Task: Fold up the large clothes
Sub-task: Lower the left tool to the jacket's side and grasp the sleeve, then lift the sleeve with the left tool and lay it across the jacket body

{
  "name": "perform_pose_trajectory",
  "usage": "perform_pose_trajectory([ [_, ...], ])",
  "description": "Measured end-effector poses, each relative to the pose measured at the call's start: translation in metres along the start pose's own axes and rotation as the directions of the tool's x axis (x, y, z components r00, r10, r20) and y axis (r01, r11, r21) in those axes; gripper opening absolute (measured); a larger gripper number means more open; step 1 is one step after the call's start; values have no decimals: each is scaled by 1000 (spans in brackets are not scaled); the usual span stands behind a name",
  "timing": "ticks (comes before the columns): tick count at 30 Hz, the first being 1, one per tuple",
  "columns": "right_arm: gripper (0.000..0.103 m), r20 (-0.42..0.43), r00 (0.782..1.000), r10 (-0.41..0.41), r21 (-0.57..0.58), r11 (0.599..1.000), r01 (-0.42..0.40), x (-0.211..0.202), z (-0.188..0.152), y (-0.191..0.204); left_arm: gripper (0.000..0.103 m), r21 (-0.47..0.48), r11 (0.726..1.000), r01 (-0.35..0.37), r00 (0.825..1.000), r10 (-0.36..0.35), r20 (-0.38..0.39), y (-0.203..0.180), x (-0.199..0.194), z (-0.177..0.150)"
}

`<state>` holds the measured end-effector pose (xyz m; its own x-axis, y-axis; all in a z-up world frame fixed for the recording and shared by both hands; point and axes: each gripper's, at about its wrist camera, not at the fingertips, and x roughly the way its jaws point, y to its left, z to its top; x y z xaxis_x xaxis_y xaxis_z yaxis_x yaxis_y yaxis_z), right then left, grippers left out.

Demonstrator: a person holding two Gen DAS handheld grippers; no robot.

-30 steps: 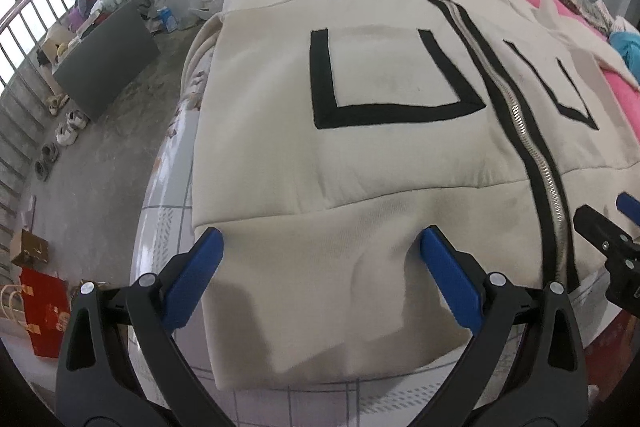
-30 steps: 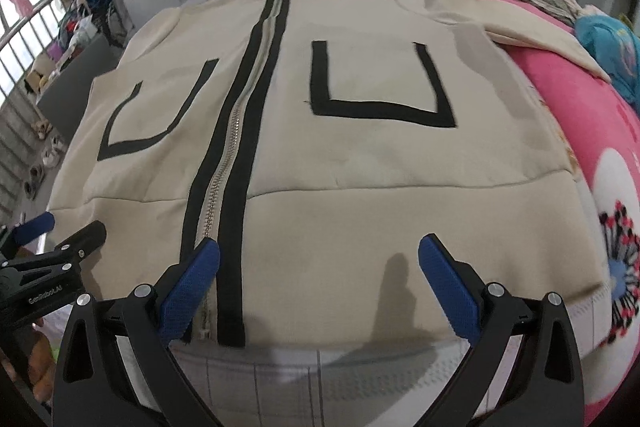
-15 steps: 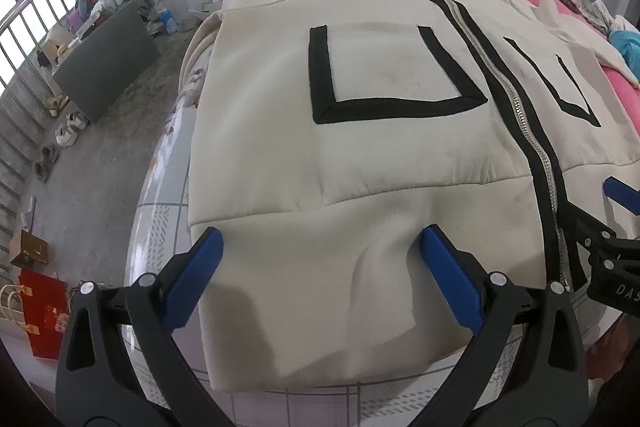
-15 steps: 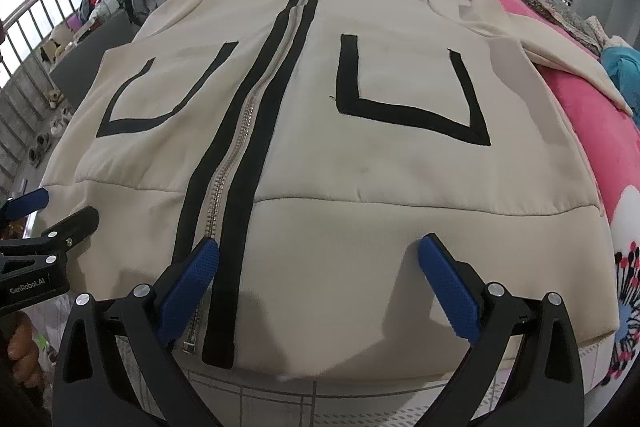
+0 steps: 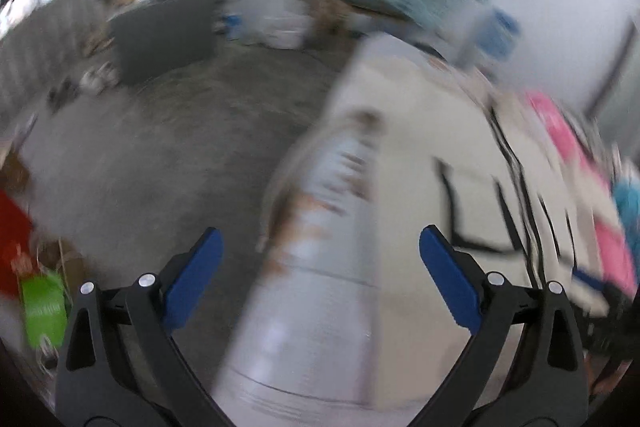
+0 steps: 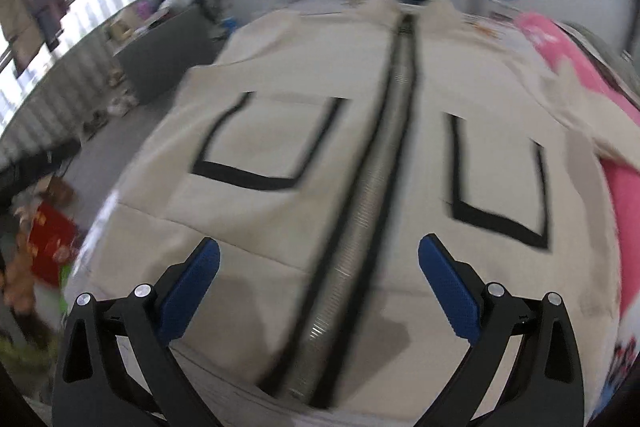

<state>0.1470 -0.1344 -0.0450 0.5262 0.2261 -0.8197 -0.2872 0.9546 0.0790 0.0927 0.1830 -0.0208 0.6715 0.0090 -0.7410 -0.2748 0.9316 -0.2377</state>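
Jacket (image 6: 360, 187): cream, zip-front, lying flat and face-up on the bed, collar at the far end, hem nearest the grippers, nothing folded yet. Looks like soft thick fleece, so I'd expect it to be floppy, bulky and not slippery; the metal zipper (image 6: 372, 195) down the middle adds a stiffer line. Best hold is probably the hem corners or side seams, one per gripper. Left gripper (image 5: 320, 255) is spread wide and empty, off the bed's left edge over the floor; that view is heavily blurred. Right gripper (image 6: 320, 267) is also spread wide and empty, hovering above the hem and straddling the zipper. Bed sheet (image 5: 320, 327) is pale with a grid print, and a pink blanket (image 6: 580, 67) sits at right. Room: grey concrete floor (image 5: 160, 147), cluttered left side, railing with hanging clothes.
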Motion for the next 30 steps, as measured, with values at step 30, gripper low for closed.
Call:
perform_pose_trajectory([
  [30, 97, -139, 977, -163, -189, 973, 135, 64, 36, 79, 92, -935, -277, 223, 564, -746, 355, 155, 466, -186],
])
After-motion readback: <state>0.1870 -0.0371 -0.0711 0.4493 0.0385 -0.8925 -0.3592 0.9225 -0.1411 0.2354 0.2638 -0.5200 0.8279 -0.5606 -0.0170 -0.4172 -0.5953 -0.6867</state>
